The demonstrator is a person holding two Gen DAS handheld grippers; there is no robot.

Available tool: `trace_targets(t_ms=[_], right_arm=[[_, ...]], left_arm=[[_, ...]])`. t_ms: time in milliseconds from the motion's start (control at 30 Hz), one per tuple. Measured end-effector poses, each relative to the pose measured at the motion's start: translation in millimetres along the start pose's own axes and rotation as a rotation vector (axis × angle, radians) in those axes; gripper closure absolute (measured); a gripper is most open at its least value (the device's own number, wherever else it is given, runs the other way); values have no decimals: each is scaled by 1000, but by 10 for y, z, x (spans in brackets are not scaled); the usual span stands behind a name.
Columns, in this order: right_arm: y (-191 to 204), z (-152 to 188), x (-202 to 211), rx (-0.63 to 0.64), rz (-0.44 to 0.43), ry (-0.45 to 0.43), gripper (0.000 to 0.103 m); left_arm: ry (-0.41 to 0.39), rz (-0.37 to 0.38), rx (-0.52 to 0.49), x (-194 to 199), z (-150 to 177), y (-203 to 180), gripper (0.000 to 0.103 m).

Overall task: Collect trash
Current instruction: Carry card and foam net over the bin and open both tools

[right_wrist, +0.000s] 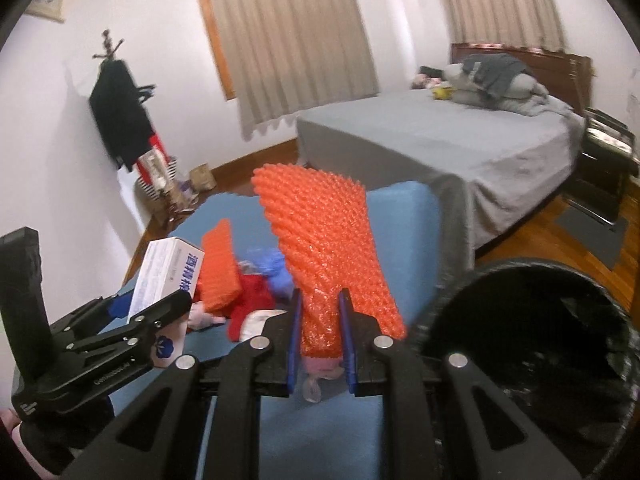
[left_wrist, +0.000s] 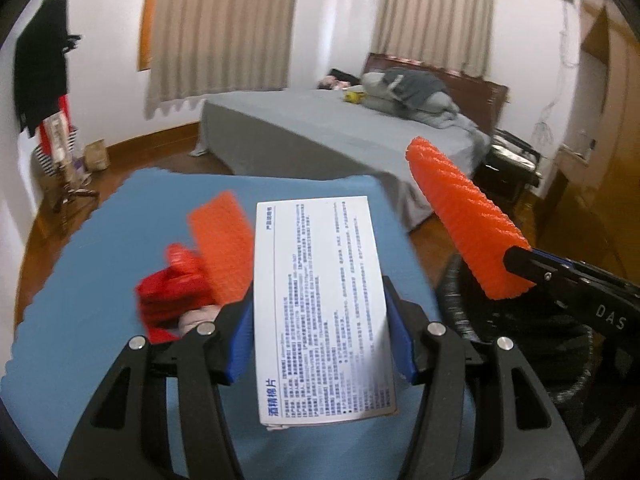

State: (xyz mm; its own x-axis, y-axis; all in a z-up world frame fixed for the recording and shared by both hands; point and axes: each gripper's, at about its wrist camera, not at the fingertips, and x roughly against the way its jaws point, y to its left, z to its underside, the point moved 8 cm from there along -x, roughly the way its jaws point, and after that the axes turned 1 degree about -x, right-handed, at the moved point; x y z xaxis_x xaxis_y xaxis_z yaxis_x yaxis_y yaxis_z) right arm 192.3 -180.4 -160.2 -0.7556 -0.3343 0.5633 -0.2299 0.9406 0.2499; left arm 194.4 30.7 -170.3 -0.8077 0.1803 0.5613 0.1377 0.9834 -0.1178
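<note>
Collection is at the carry stage: both grippers hold a piece of trash above the blue table (left_wrist: pixel 100 216), and the black bin (right_wrist: pixel 532 340) gapes at the lower right of the right wrist view, just beside the table's edge.

Left gripper (left_wrist: pixel 320 308) is clamped on a white carton (left_wrist: pixel 324 304), its blue pads pressed to the box's two long sides; the carton fills the centre of the left wrist view and stands at the left edge of the right wrist view. Right gripper (right_wrist: pixel 320 340) is closed tight on the pinched lower end of an orange foam net sleeve (right_wrist: pixel 328 240), which fans out above the jaws at centre frame.

More trash lies on the table behind them: a second orange foam net piece (right_wrist: pixel 220 268), a red crumpled wrapper (right_wrist: pixel 252 300) and something blue (right_wrist: pixel 272 268), too blurred to name.

Next, I judge, each load has to be brought over the bin's mouth and released there; the sleeve is nearer to it.

Writing: the carton's panel is dense blue Chinese print, with a larger heading "酒精棉片". White letters "DAS" show on the right gripper's black body at the right edge of the left wrist view.
</note>
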Motion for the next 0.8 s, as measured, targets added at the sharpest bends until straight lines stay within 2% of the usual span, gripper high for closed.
trace_targets(t_ms=[333,700,767,800], right_arm=[[-916,268,267,-91,166,17,86],[-1743,594,467,-197,310,56,86],[-1835,634,493,-213,327,59,78],[-1851,629,495,-216,334,61,78]], left_arm=[[-5,169,-84,-198,-53,-1040,48],[47,334,-159,-612,74,-2148,48],[63,357,-162,-707,76,-2195,48],[72,370,-166,-753,92,-2288,47]])
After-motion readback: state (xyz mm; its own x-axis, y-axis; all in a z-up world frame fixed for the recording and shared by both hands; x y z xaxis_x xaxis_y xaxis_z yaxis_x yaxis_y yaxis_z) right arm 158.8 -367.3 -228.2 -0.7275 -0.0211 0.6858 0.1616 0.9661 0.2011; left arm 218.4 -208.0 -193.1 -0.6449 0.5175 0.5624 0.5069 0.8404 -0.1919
